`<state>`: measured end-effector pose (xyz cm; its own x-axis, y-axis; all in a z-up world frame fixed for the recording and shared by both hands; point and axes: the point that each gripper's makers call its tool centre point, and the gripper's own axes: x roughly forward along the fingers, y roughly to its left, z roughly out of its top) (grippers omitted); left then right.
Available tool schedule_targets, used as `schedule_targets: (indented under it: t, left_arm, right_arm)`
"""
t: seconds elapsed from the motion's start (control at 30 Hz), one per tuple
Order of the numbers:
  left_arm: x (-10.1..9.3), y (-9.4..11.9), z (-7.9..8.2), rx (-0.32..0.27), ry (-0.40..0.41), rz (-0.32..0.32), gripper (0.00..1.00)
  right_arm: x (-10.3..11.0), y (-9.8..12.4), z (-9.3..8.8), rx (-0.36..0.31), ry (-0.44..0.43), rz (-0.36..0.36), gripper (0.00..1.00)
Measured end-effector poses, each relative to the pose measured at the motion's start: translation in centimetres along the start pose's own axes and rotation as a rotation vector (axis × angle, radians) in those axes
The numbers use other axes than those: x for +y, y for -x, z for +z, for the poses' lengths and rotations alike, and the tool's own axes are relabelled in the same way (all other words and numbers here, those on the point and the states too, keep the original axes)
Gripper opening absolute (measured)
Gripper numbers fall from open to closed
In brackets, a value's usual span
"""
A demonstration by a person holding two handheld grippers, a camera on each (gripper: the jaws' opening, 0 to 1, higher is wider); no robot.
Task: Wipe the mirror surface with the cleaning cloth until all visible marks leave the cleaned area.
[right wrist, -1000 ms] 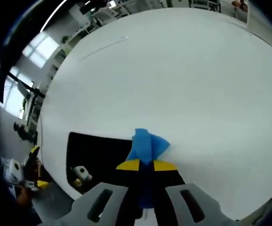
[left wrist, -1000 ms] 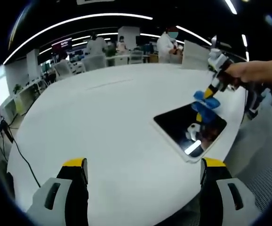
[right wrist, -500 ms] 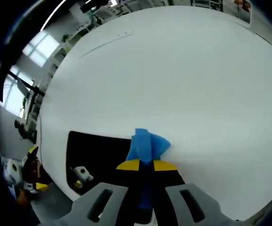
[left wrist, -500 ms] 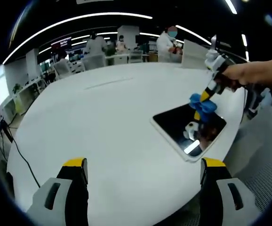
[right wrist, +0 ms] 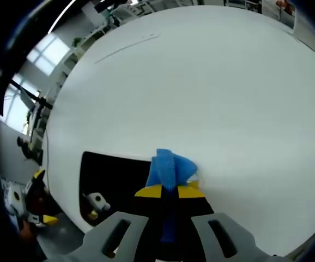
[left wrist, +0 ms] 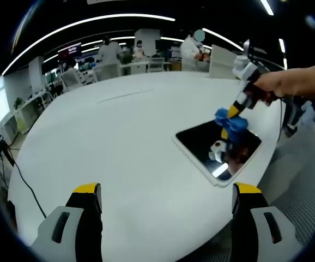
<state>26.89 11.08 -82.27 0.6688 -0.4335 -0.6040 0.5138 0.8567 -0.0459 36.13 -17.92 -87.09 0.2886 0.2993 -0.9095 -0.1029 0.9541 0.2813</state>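
Note:
A dark rectangular mirror (left wrist: pixel 217 148) lies flat near the right edge of the white round table (left wrist: pixel 119 142). In the left gripper view a person's hand brings the right gripper (left wrist: pixel 231 113) down from the upper right, shut on a blue cleaning cloth (left wrist: pixel 229 120) that rests on the mirror's far edge. In the right gripper view the cloth (right wrist: pixel 169 167) sticks out between the shut yellow-tipped jaws of the right gripper (right wrist: pixel 169 191), at the right end of the mirror (right wrist: pixel 116 177). My left gripper (left wrist: pixel 165 191) hangs open over the table's near part, holding nothing.
People stand among desks and chairs (left wrist: pixel 111 70) beyond the table's far side. A cable (left wrist: pixel 24 180) runs along the floor at the left. The table edge curves close past the mirror on the right. A thin line (right wrist: pixel 126 45) marks the tabletop.
The right gripper has slid the blue cloth a little leftward along the mirror's far edge. The left gripper has stayed put.

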Motion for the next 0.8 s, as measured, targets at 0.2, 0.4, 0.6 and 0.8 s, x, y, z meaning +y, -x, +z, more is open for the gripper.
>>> schedule_targets:
  t: [0.2, 0.4, 0.6, 0.8]
  left_arm:
    - [-0.1, 0.0, 0.1, -0.001, -0.003, -0.004, 1.00]
    - [-0.2, 0.0, 0.1, -0.001, -0.003, -0.005, 1.00]
    - [-0.1, 0.0, 0.0, 0.001, 0.001, -0.003, 1.00]
    - [-0.2, 0.0, 0.0, 0.001, -0.002, -0.008, 1.00]
  right_arm:
    - [0.7, -0.4, 0.1, 0.000, -0.012, 0.012, 0.02]
    - [1.5, -0.5, 0.1, 0.006, -0.012, 0.023, 0.02]
    - [2.0, -0.8, 0.2, 0.011, -0.016, 0.035, 0.02]
    - [3.2, -1.2, 0.3, 0.019, -0.011, 0.048, 0.01]
